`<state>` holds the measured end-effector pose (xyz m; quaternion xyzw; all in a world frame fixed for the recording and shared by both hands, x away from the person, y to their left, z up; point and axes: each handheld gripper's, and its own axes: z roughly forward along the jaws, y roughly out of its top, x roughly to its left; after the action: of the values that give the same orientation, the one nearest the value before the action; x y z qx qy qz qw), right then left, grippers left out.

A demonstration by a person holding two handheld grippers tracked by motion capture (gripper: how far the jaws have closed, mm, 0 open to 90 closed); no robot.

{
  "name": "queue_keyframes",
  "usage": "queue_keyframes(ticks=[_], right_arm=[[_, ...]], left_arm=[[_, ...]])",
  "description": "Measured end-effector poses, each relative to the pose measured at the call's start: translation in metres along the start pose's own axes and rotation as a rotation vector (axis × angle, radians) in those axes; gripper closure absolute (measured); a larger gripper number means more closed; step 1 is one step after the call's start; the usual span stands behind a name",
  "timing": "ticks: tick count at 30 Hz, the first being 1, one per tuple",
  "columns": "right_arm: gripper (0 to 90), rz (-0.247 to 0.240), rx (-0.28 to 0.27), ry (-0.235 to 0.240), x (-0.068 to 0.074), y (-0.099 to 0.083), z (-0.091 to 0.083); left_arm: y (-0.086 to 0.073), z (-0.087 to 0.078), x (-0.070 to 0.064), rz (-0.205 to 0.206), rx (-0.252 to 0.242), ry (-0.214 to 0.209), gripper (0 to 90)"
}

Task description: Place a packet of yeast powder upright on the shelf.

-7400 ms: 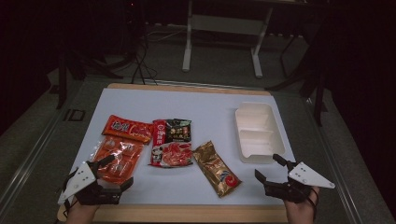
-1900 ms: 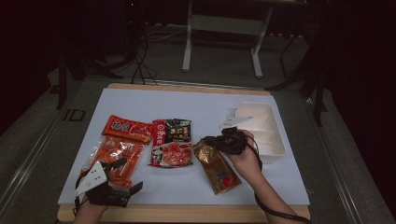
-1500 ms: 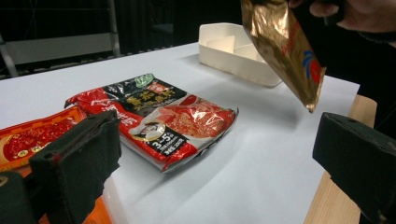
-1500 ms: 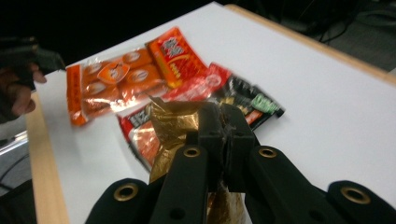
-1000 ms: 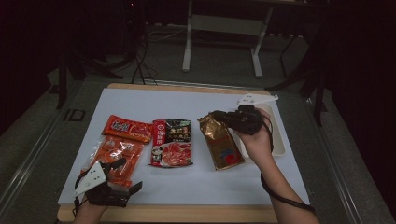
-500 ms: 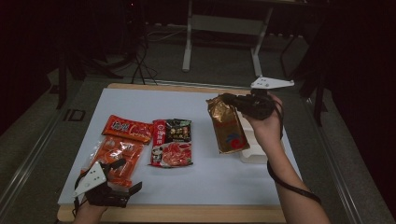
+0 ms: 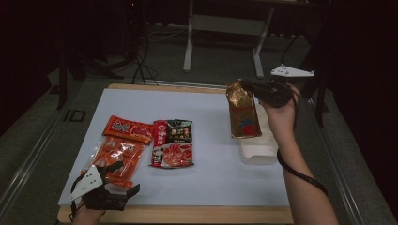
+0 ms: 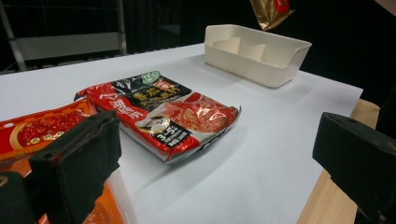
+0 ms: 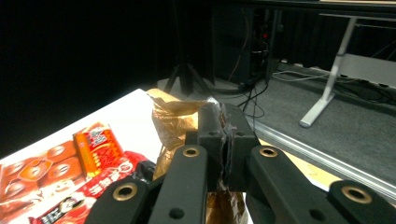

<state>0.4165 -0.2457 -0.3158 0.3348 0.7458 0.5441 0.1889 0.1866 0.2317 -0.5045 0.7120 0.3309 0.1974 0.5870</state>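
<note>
Jaws of the left gripper [image 7: 123, 180] stand wide apart with nothing between them, at the near left edge of the table [image 7: 211, 187], beside the clear pack of orange snacks [image 7: 117, 157]. In the left gripper view its 2 black pads frame the red-and-black noodle packet [image 8: 163, 112], which lies flat on the white table top. Just beyond the orange pack lies a red packet [image 7: 128, 129], close beside the noodle packet's upper left corner.

Farther right, the white divided tray [image 7: 258, 150] sits on the table near its right edge, with 2 compartments visible in the left gripper view. Above the tray's far end, the right gripper [image 7: 251, 86] is raised off the table, its jaws pinched tight on the crumpled top edge of the gold snack bag [image 7: 242, 112], which hangs down clear of the table and in front of the tray.
</note>
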Motion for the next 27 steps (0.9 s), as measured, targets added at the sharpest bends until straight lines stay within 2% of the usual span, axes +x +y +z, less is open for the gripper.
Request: queue_keyframes(ticks=[9,13,20,23,27], right_arm=[[87.3,-0.040,-0.048,-0.058,-0.024,-0.004,-0.002],[87.4,-0.032,-0.071,-0.085,-0.038,-0.004,-0.003],[87.4,-0.025,-0.077,-0.156,-0.061,-0.003,-0.002],[87.3,-0.003,-0.099,-0.157,-0.070,-0.005,0.000],[87.4,-0.020,-0.116,-0.195,-0.080,-0.006,0.003]], left_arm=[[-0.002,-0.002,-0.002,-0.013,0.003,0.005,1.6],[-0.002,-0.003,-0.003,-0.015,0.002,0.009,1.6],[-0.004,-0.003,-0.001,-0.029,0.002,0.008,1.6],[-0.004,-0.003,-0.002,-0.031,0.006,0.009,1.6],[-0.004,-0.004,-0.002,-0.033,0.003,0.014,1.6]])
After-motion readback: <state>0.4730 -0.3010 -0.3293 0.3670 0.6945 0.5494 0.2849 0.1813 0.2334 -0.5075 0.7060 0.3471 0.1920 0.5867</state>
